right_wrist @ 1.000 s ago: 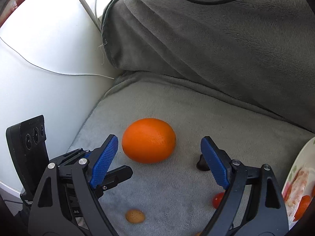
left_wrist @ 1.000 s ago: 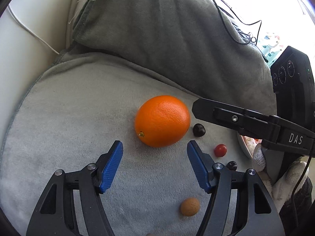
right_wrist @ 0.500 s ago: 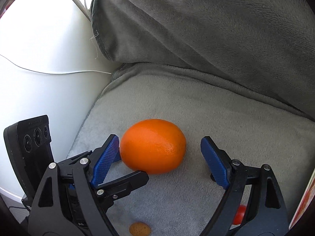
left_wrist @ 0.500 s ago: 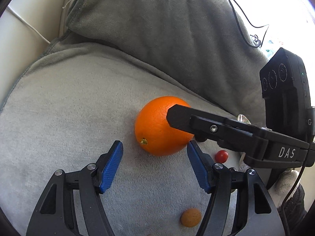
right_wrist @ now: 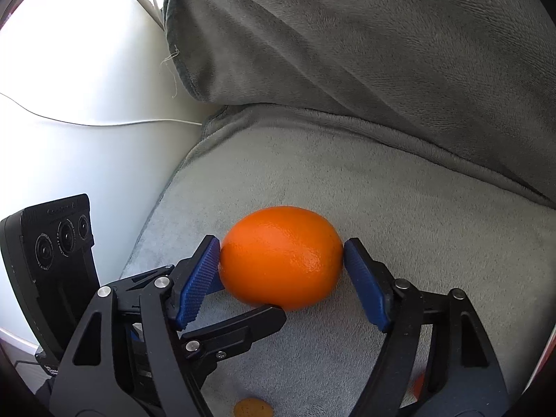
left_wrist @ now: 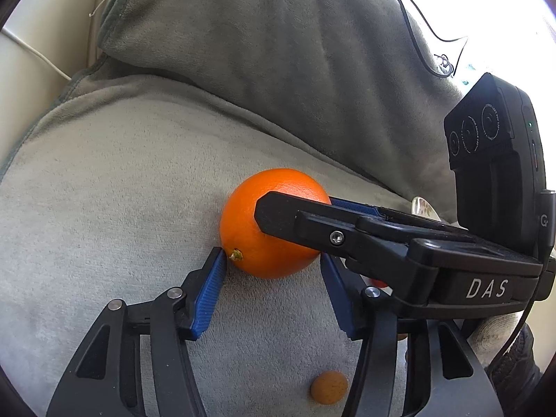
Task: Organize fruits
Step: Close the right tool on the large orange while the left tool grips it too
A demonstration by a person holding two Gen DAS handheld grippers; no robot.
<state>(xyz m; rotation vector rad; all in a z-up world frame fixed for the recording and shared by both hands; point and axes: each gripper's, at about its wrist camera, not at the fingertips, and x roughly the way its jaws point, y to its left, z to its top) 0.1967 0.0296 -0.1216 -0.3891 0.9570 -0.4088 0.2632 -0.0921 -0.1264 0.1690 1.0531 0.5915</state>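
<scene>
Now both ribbed-padded tools [right_wrist: 281,267] are closing — right pinches the glossy, dimpled orange [right_wrist: 281,255] on plush grey fabric [right_wrist: 399,180].

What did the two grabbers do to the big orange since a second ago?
Both came in around the orange. The right gripper slid forward and its jaws are closing, blue pads now touching both ends. The left gripper is closing too, one pad at the stem. The orange stayed on the grey blanket; the small brown fruit did not move.
</scene>
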